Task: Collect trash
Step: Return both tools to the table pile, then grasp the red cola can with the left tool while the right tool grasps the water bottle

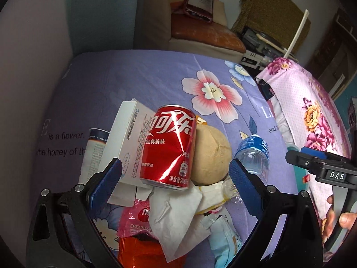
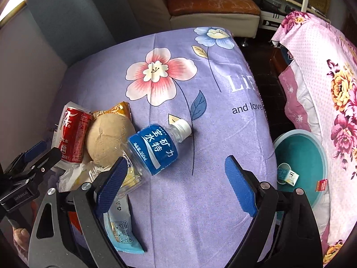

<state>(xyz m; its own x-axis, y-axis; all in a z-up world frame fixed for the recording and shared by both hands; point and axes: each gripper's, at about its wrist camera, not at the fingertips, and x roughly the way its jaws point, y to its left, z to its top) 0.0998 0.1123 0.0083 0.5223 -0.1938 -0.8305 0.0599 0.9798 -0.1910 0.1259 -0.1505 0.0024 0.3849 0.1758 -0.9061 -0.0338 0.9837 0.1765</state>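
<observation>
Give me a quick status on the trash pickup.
Left gripper open around red cola can. Right gripper open, empty, near water bottle. Teal bin beside the bed, one carton inside.

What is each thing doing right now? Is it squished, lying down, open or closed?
Red can: dented, lying on the pile.
Water bottle: capped, on its side, looks empty.
White box: flap open.
Tissue: crumpled.
Teal bin: open, a small carton inside.
Left gripper: open, holding nothing.
Right gripper: open, holding nothing.
</observation>
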